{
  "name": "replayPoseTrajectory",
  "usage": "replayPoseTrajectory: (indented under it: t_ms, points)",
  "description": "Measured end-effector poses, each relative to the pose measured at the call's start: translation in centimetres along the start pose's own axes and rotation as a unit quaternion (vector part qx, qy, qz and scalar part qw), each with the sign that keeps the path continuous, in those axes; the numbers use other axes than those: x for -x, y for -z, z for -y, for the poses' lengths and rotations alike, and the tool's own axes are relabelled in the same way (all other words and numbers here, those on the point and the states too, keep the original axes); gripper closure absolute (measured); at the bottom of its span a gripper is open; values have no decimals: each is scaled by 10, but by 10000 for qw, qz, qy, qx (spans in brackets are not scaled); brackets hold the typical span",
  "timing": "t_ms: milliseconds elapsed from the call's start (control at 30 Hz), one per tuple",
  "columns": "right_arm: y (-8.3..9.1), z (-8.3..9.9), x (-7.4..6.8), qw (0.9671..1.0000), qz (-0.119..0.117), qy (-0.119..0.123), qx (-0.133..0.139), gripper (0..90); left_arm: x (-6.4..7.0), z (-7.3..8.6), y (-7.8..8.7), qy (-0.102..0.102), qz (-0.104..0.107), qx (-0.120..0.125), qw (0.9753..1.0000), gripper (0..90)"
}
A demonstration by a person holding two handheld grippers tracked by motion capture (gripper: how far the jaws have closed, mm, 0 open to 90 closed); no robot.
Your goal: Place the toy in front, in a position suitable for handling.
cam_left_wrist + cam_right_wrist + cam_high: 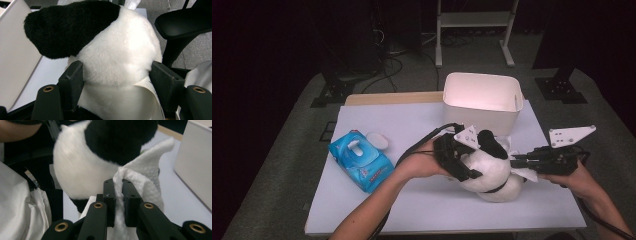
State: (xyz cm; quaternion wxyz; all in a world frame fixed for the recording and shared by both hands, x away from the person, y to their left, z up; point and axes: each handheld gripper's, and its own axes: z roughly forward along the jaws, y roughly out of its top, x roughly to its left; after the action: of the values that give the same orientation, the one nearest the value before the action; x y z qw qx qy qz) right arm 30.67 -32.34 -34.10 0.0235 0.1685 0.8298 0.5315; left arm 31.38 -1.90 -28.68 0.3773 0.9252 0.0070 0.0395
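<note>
Working at the white table (pixel 422 210), we see a white bin (pixel 482 102) standing at its far edge and a blue pack of wet wipes (pixel 360 160) lying at the left with its lid flipped open. Between our two grippers, toward the near right of the table and in front of the bin, sits the plush panda (pixel 492 172), black and white. Our left gripper (pixel 462 162) comes at it from the left side: in the left gripper view its jaws stand wide apart, each pressed against a flank of the panda's white body (pixel 117 55), so they clasp the toy between them, with a black limb (pixel 67 27) rising just above. Our right gripper (pixel 524 161) reaches in from the right. In the right gripper view its jaws are nearly closed, pinching a fold of a white wipe (pixel 142 177), and that wipe touches the panda's fur (pixel 82 170) just beyond the jaw tips.
</note>
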Motion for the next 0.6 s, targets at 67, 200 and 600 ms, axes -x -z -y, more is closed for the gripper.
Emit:
replayPoseTrajectory:
  t_ms: [67, 200, 600]
  points:
    - [7, -4, -2, 10000, 2, 32, 46, 820, 0, -5, -2, -14, 11, -8, 10000, 315]
    - [18, -20, -7, 9998, 40, 205, 61, 820, 0, -15, -8, -84, 30, -26, 10000, 314]
    - [4, -71, -18, 9957, 29, 731, -559, 819, -2, -38, -23, -231, -11, -186, 9996, 308]
